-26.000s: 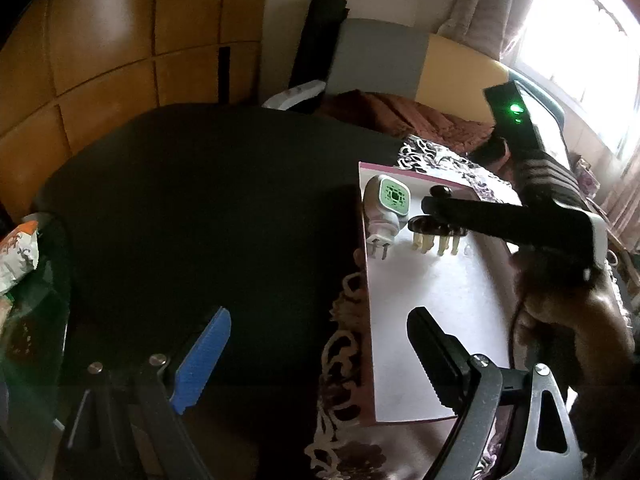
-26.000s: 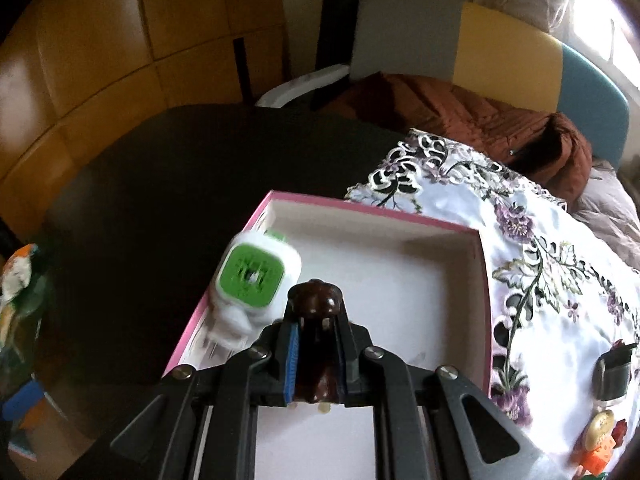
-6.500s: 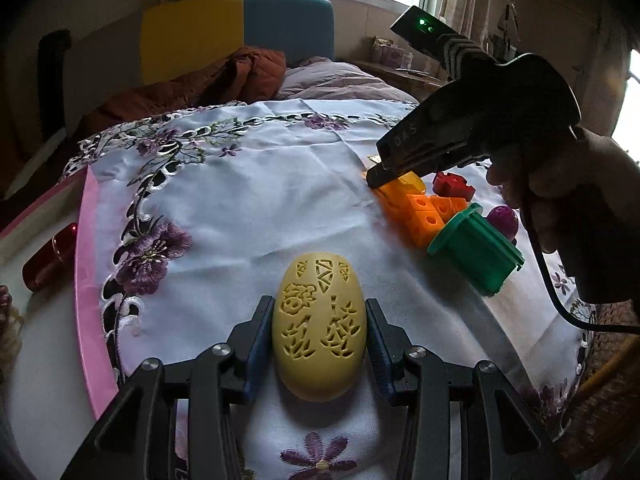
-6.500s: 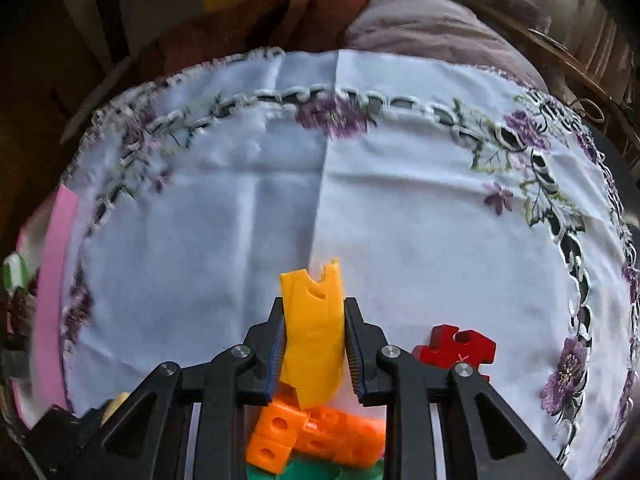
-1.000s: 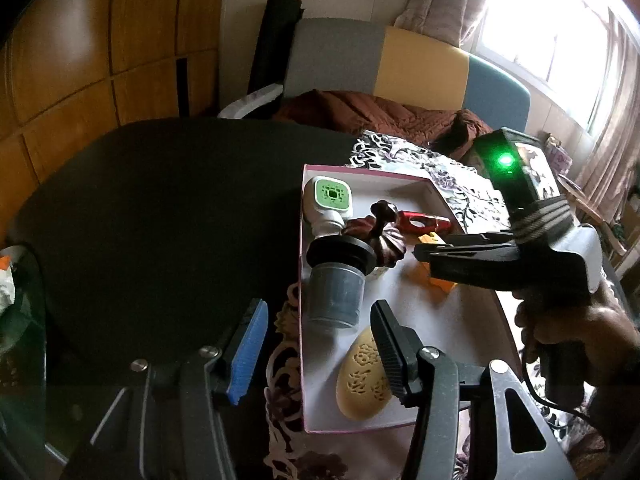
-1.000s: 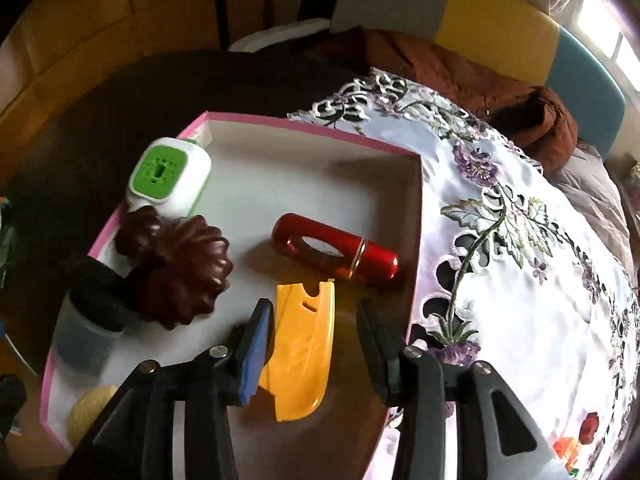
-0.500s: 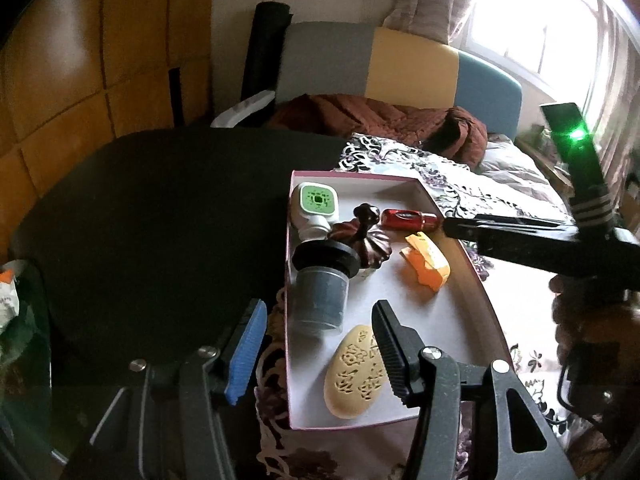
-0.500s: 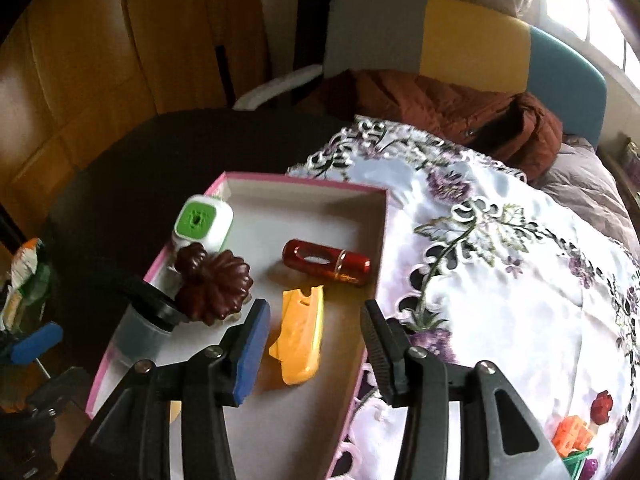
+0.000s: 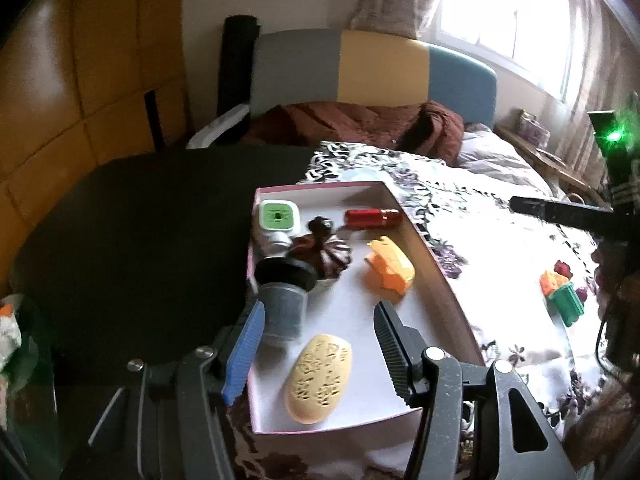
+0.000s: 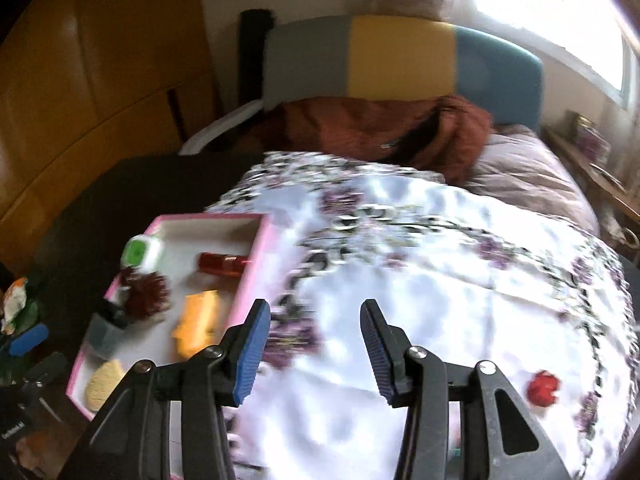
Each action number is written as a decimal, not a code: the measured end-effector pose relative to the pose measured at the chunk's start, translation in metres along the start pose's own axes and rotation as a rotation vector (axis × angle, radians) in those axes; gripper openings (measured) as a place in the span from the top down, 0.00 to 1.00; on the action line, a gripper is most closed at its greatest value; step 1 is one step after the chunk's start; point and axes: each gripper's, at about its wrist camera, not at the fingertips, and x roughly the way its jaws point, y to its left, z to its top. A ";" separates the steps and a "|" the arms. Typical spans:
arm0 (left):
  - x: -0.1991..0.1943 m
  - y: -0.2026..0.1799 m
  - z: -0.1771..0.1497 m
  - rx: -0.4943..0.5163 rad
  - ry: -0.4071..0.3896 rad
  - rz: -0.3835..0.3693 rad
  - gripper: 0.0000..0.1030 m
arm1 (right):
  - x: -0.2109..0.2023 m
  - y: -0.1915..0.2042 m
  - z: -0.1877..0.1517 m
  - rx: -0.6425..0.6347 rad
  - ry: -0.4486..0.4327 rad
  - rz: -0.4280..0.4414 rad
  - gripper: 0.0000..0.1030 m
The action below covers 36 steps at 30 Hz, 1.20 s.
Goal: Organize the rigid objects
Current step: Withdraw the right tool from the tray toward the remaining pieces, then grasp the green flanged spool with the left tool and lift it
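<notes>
No legible writing on anything in the pink tray [image 9: 436, 268] — left tool [image 9: 316, 352] opening, right tool [image 10: 314, 348] spread, both empty.

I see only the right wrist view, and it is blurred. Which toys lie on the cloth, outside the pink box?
Observer: Besides the red piece that you can see, the left wrist view shows a green block.
Operator: Is anything near that block?
Observer: Yes, orange blocks lie close beside it, on its far side.
Operator: Does the left gripper hold something?
Observer: No. The left gripper has nothing between its jaws, which are opening. The yellow oval piece lies below it in the pink box.
</notes>
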 end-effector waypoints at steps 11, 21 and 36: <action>0.006 -0.058 0.013 0.117 0.015 -0.098 0.43 | -0.036 -0.161 -0.027 0.286 -0.072 -0.299 0.54; 0.038 -0.147 0.020 0.250 0.094 -0.300 0.43 | -0.045 -0.246 -0.064 0.748 -0.066 -0.274 0.54; 0.100 -0.277 0.009 0.191 0.411 -0.612 0.62 | -0.041 -0.253 -0.071 0.821 -0.052 -0.222 0.54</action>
